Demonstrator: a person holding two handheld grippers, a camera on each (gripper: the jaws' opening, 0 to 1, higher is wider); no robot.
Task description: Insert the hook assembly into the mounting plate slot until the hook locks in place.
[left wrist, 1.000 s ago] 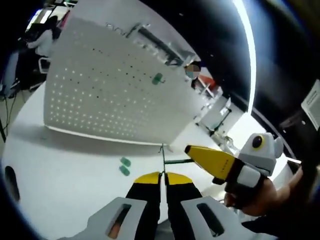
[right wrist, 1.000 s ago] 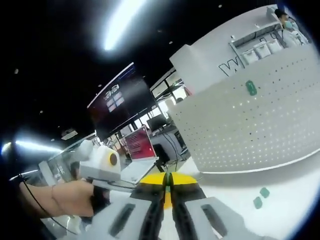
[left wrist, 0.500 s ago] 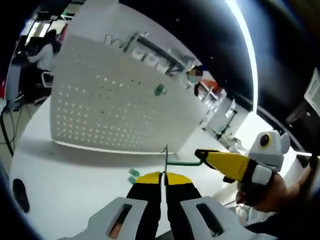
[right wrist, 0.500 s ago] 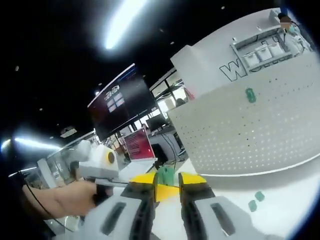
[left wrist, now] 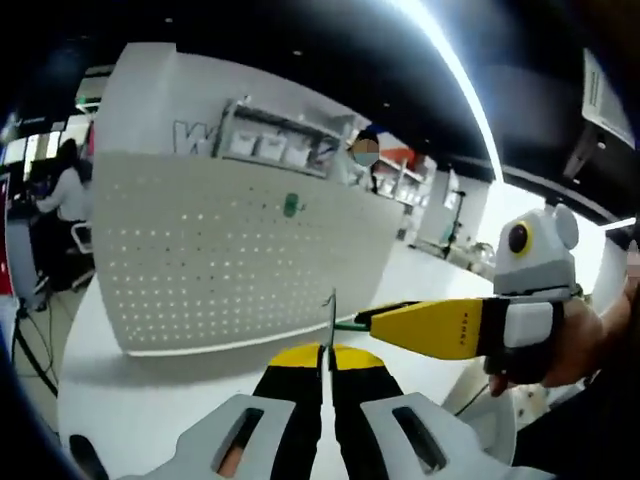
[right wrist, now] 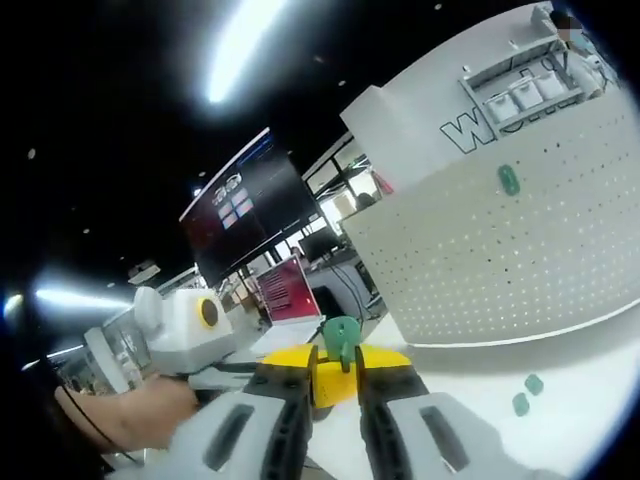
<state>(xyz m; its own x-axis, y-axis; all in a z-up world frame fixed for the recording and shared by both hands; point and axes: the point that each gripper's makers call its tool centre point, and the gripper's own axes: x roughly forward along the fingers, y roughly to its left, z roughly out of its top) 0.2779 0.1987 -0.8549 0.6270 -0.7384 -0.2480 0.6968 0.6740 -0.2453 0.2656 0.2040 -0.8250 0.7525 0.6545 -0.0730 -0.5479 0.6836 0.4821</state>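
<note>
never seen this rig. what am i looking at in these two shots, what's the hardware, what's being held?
No robot here: a person holds a two-jaw gripper in each hand, and each carries a fisheye camera looking along its own jaws.

In the left gripper view, the left gripper is shut on a thin metal hook. The right gripper comes in from the right, held in the person's hand.

In the right gripper view, the right gripper's jaws are parted around a green plastic piece; whether they grip it I can't tell.

Behind stands a white pegboard with a green clip on it. Two small green pieces lie on the white table.
</note>
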